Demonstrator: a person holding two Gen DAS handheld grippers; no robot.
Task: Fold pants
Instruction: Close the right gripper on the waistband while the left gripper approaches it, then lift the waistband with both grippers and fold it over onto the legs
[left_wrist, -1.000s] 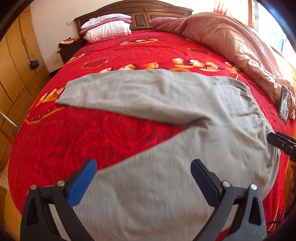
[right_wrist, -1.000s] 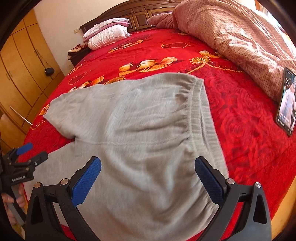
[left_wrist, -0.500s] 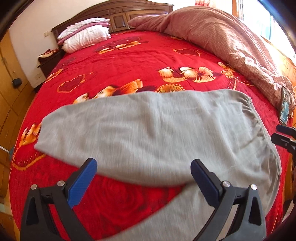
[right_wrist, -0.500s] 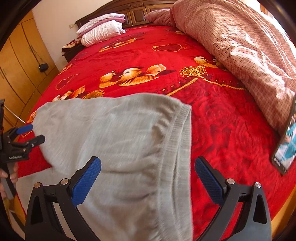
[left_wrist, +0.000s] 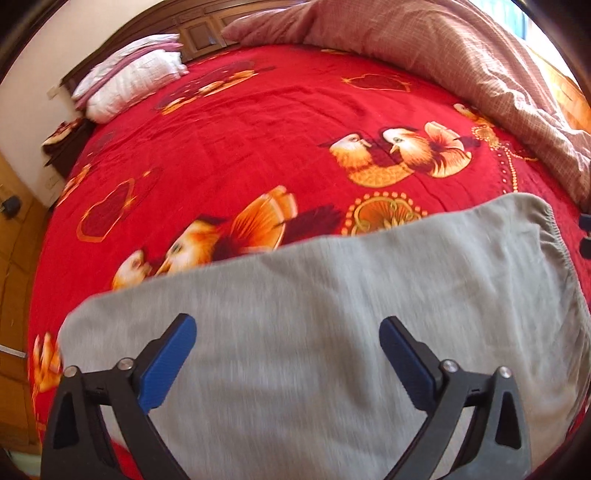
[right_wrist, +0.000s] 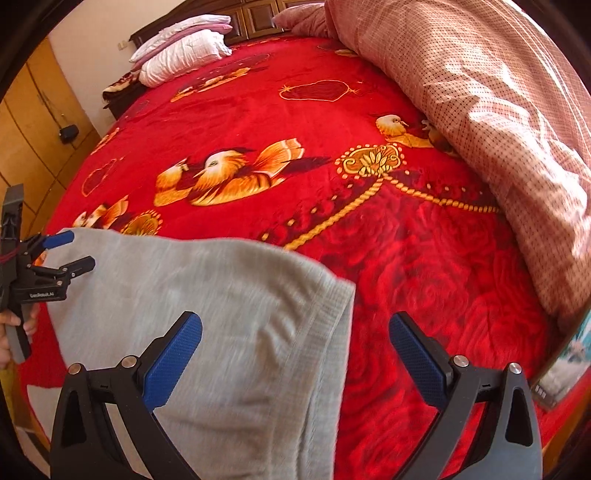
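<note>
Grey pants (left_wrist: 332, 314) lie flat on a red bedspread (left_wrist: 240, 129), elastic waistband at the right (left_wrist: 554, 236). My left gripper (left_wrist: 288, 350) is open and empty, hovering over the far leg. In the right wrist view the pants (right_wrist: 207, 302) show with their ribbed waistband (right_wrist: 332, 325) running toward me. My right gripper (right_wrist: 295, 350) is open and empty above the waistband edge. The left gripper also shows at the left edge of that view (right_wrist: 62, 254), open over the leg.
A pink checked duvet (right_wrist: 498, 129) is heaped along the bed's right side. White pillows (left_wrist: 129, 81) lie by the headboard. A phone (right_wrist: 565, 373) lies near the bed's right edge. Wooden wardrobes (right_wrist: 40, 122) stand to the left.
Both grippers have moved forward across the bed, from over the near leg and seat to over the far leg and waistband. The pants have not moved. Both stay open.
</note>
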